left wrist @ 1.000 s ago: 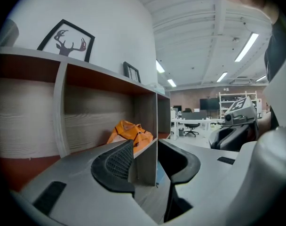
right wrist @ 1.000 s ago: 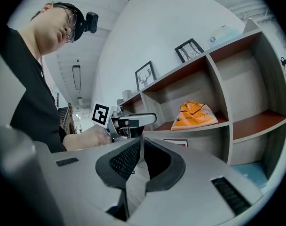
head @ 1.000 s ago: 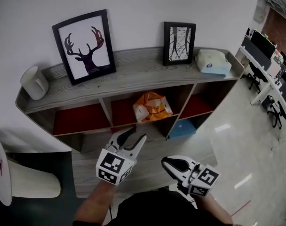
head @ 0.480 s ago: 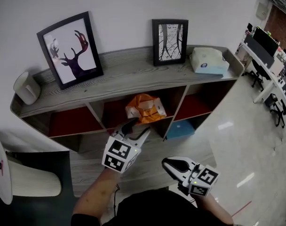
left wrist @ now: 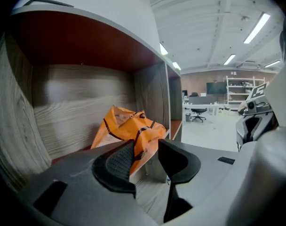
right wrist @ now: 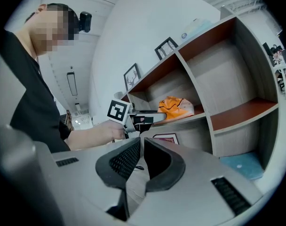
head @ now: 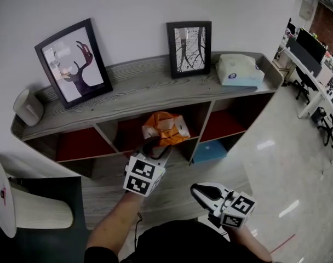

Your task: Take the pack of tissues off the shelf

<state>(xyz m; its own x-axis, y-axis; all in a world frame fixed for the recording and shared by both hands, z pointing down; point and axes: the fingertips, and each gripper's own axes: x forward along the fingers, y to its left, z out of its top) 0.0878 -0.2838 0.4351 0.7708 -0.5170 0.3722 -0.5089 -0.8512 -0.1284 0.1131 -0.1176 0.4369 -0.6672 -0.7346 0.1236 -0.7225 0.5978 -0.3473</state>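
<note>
Orange wrapper filled the gap of your left gripper [left wrist: 146, 150]; its jaws stood spread, having just been closing a little, and the pads pressed on nothing, with the pack of tissues [left wrist: 130, 128] lying just ahead of the tips rather than between them; your right gripper [right wrist: 141, 147] hung lower and well apart from the pack, its jaws pressed together on nothing. The pack sat crumpled at the front of the middle compartment of the wooden shelf [head: 128, 84], close to the upright divider [left wrist: 150, 95] on its right. I judged the reach nearly done and the pinch not yet made. From there, closing too soon would have caught only a loose fold of wrapper, and the pack could have slipped free as you drew it out; pushing on with the jaws too narrow could have shoved it deeper into the compartment; the right-hand jaw, running near the divider, could have struck it; a steep lift could have knocked the pack against the shelf's top.
</note>
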